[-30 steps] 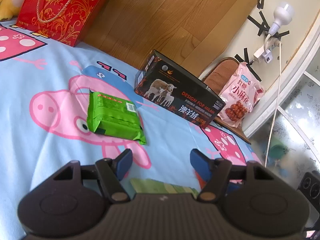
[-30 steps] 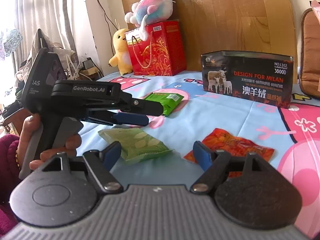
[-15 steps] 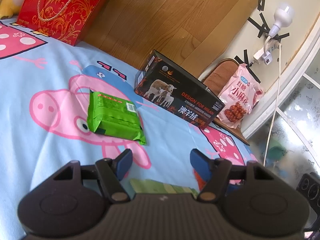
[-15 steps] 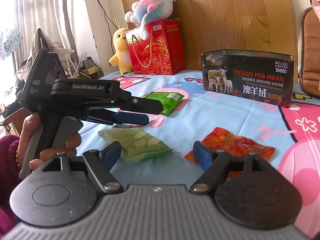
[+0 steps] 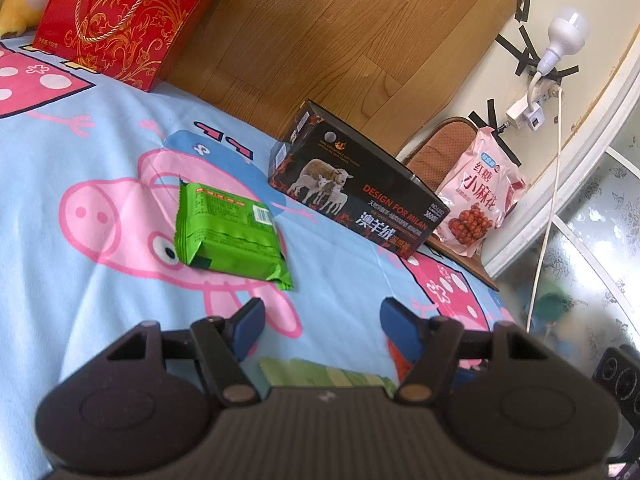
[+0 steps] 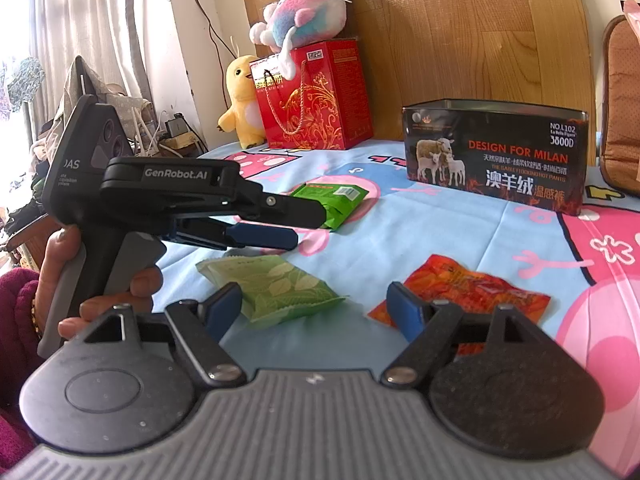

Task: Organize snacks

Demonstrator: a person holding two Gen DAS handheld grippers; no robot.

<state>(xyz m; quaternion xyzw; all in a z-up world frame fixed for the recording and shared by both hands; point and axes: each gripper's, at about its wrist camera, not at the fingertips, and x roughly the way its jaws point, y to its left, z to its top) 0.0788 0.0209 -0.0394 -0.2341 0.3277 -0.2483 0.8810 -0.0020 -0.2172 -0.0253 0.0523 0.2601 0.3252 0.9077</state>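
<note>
A wood-panel headboard (image 5: 320,28) rises behind a bed covered with a blue cartoon-pig sheet (image 5: 80,280). At two o'clock in the left wrist view, a bare bulb (image 5: 566,34) plugs into a power strip (image 5: 528,110) taped to the cream wall (image 5: 488,80). At nine o'clock in the right wrist view, daylight filters through pale curtains (image 6: 80,20).

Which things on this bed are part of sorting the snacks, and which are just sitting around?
Part of the job: bright green packet, pale green leaf packet, red-orange packet, open black tin, left gripper and right gripper, both open.

Just lying about: red gift bag, yellow plush, pastel plush, pink snack bag off the bed.
</note>
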